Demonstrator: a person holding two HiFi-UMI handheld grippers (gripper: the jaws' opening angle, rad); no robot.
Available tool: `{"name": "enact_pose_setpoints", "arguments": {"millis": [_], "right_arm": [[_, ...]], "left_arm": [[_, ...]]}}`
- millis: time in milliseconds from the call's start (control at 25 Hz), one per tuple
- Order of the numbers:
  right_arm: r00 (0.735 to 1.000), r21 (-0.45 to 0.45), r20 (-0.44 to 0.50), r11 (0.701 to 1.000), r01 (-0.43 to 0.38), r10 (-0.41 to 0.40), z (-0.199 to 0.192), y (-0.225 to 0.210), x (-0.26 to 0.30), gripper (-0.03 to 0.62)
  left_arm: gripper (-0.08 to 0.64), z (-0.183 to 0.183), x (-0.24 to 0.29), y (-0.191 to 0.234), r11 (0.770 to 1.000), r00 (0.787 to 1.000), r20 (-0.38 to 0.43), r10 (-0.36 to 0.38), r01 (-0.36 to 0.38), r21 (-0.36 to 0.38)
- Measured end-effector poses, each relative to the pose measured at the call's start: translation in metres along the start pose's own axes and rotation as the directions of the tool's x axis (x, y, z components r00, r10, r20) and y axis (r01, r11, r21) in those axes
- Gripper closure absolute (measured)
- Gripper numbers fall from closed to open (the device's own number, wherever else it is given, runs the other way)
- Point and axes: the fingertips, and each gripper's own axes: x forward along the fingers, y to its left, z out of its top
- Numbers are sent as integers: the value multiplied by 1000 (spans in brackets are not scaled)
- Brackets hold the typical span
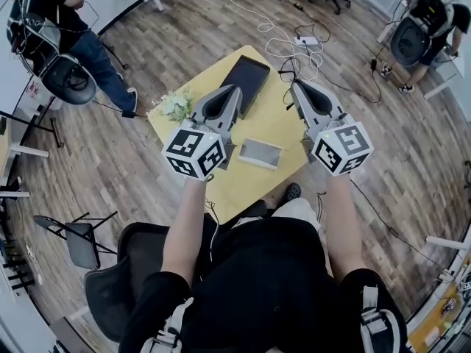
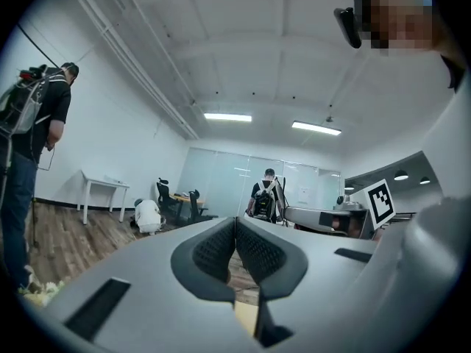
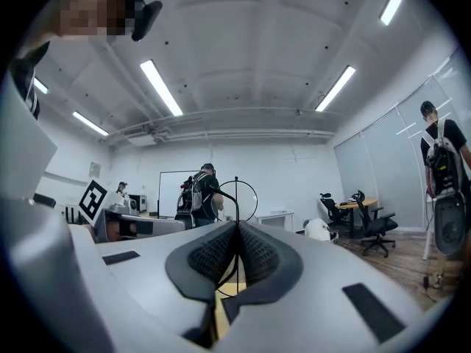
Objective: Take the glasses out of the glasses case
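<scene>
Black wire glasses (image 3: pixel 236 197) are pinched tight in the right claw (image 3: pixel 238 228), up above the yellow worktop (image 1: pixel 228 186). The left claw (image 2: pixel 235 223) is squeezed shut with nothing in it. A black tray (image 1: pixel 246 83) and a grey box (image 1: pixel 260 153) lie on the worktop.

On the table (image 1: pixel 276 120), a long flat tray (image 1: pixel 250 79) is laid toward the far corner, a small rectangular case (image 1: pixel 260 153) nearer the seated person, and a bunch of flowers (image 1: pixel 176 106) at the left edge. The left gripper (image 1: pixel 235 89) and the right gripper (image 1: pixel 296 84) are held side by side above the tabletop — the tray's edge is overlapped by the left one's tip — and the glasses (image 3: pixel 236 197) are pinched between the right gripper's jaws. Cables (image 1: pixel 294 46) are strewn on the floor beyond the table, and a chair (image 1: pixel 81 245) is placed to the person's left.
</scene>
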Motion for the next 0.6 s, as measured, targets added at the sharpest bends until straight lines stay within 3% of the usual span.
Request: {"name": "enact_pose_setpoints", "arguments": {"millis": [200,600], "right_arm": [[999,9,37,1000,-6,5,21,9,-8,569],[999,11,42,1000,-15,15,22,17,-22,570]], "left_arm": [[537,22,-8,-12,999,1000,19,-8,7,37],[537,17,-17,-23,999,1000,11,-14,13,42]]}}
